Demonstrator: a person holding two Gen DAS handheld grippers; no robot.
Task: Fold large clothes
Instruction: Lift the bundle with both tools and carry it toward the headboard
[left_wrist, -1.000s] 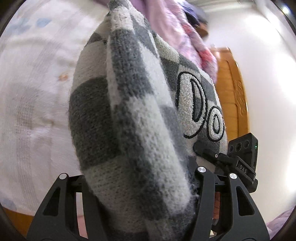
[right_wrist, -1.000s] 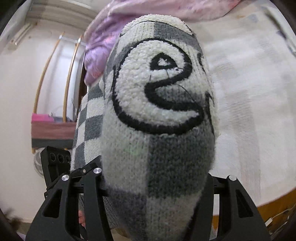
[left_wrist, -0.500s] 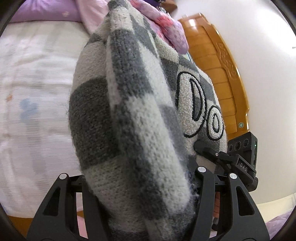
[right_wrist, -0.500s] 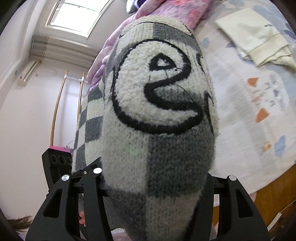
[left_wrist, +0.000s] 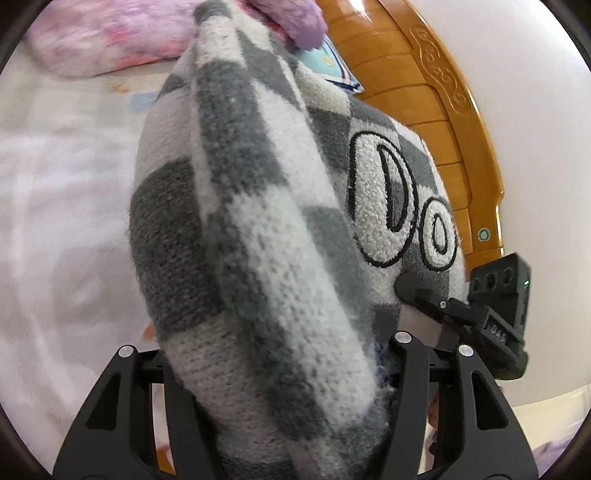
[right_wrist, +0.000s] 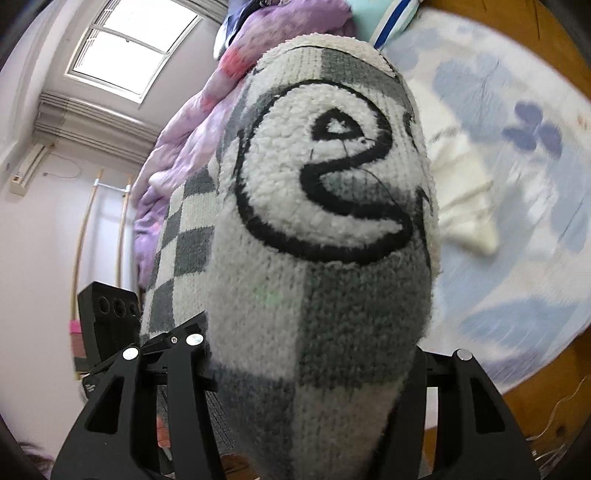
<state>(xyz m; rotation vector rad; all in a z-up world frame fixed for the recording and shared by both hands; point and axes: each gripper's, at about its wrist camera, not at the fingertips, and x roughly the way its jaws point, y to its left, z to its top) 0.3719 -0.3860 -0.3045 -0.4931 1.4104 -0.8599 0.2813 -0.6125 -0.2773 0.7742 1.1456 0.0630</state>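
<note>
The left gripper (left_wrist: 280, 398) was seen clamped on a thick folded bundle of the checked sweater (left_wrist: 251, 229), with grey and cream knit bulging up and outward between its black fingers (left_wrist: 410, 391). The right gripper (right_wrist: 310, 402) was likewise closed on another thick fold of the same sweater (right_wrist: 317, 236), the knit filling the gap between its fingers (right_wrist: 184, 387). In the left wrist view, outlined cream letters (left_wrist: 391, 206) were shown on the side of the bundle facing the other gripper (left_wrist: 495, 314), which was pressed against the knit just beside it. In the right wrist view, a large outlined letter "e" (right_wrist: 325, 192) was stretched across the front of the fold, and the other gripper (right_wrist: 107, 314) was visible at the left, against the checked fabric. The sweater was held up off the bed between the two grippers, above the bed's pale printed sheet (left_wrist: 55, 206). Beyond it, a pink and purple quilt (left_wrist: 110, 33) was heaped toward the head of the bed, beside a carved wooden headboard (left_wrist: 436, 96). A folded cream garment (right_wrist: 465, 199) was lying on the floral sheet (right_wrist: 517, 155), past the sweater. A window (right_wrist: 125, 40) was set high in the wall at the left.
</note>
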